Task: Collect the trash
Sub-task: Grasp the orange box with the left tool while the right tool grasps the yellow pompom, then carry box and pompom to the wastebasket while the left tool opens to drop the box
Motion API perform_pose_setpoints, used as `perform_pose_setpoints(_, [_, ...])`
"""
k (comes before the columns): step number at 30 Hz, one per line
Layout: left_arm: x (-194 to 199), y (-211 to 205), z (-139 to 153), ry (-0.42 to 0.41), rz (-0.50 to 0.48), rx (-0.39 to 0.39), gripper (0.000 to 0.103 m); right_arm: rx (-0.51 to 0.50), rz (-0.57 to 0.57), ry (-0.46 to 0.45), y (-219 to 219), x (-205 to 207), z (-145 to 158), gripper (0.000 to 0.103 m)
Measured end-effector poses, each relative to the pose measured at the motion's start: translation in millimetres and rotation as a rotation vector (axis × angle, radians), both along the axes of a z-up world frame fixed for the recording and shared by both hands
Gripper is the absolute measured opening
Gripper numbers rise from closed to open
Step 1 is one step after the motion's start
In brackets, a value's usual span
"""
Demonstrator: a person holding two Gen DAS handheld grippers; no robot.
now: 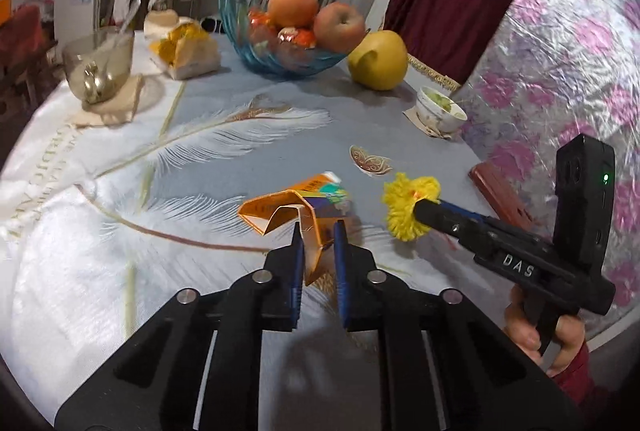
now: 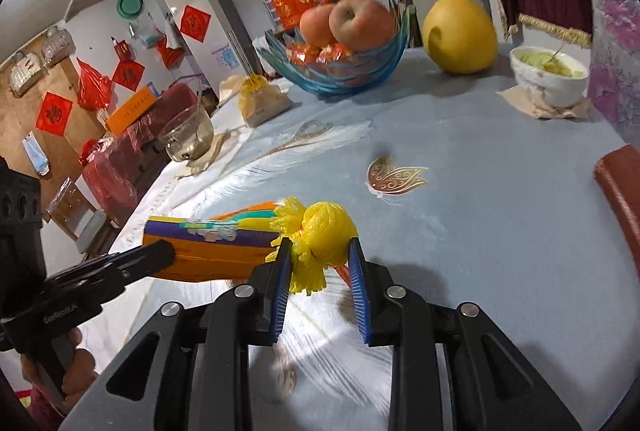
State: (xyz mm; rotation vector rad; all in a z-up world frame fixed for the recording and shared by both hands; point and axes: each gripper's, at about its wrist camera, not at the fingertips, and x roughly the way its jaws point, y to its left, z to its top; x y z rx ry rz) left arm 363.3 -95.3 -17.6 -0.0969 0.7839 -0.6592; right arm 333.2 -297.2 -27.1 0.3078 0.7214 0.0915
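- The left gripper [image 1: 318, 231] has its blue fingers closed onto a folded flap of the orange carton [image 1: 296, 211], a flattened, creased box with a purple side and a picture panel. Taking it by a standing edge looks like the easy way to get a flat piece off the cloth.
- The right gripper [image 2: 320, 251] is clamped around the yellow mesh bundle [image 2: 320, 231], a bunched net with frayed, tufted ends; the soft wad sits squeezed between the pads, so the hold seems secure.
- Taking the blue fruit bowl [image 1: 280, 47] as the landmark: both pieces of trash sit well toward the near edge from it, on the feather-print tablecloth [image 1: 200, 151]. The carton is almost straight in front of the bowl; the bundle is just to the carton's right, nearly touching it.
- Whether either piece is already lifted clear of the cloth is hard to tell through the fisheye. The carton's far end appears to rest on the table.
- With one item per hand, both can probably go to the bin in one trip; no bin shows in either view.
- Beside the bowl on its right stands a yellow pomelo [image 1: 378, 59]. Further right and nearer is a white bowl [image 1: 440, 109] with greenish scraps, possibly more to clear.
- A glass bowl [image 1: 98, 67] holding a spoon sits to the fruit bowl's left.
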Motion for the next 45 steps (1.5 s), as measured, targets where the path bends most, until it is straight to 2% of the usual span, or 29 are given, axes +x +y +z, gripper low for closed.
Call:
perform_pose_setpoints(6, [-36.8, 23.5, 13.2, -0.036, 0.032, 0.019, 0.01, -0.015, 0.007, -0.052, 3.7, -37.9, 17.1, 0.028])
perform_pose_setpoints(12, [-77.2, 71.0, 28.9, -0.077, 0.134, 0.031, 0.01, -0.003, 0.081, -0.093, 29.6, -65.1, 35.6, 0.028])
perform_pose_setpoints(20, [-153.3, 169.6, 54.2, -0.122, 0.33, 0.002, 0.01, 0.006, 0.26, -0.148, 104.3, -97.1, 59.5, 0.028])
perform_pose_setpoints(28, [-250.5, 263.4, 52.1, -0.14, 0.496, 0.012, 0.01, 0.01, 0.417, -0.167, 188.7, -147.8, 74.1, 0.028])
perform_pose_setpoints(32, [-297.1, 304.5, 38.2, -0.124, 0.555, 0.046, 0.01, 0.002, 0.473, -0.188, 227.8, -182.4, 82.2, 0.028])
perform_pose_setpoints(36, [-333.3, 342.1, 9.4, -0.075, 0.606, 0.076, 0.01, -0.011, 0.53, -0.19, 266.5, -209.8, 84.4, 0.028])
perform_pose_setpoints(45, [-365.3, 399.0, -51.7, 0.016, 0.646, 0.051, 0.01, -0.061, 0.645, -0.135, 353.2, -257.2, 76.3, 0.028])
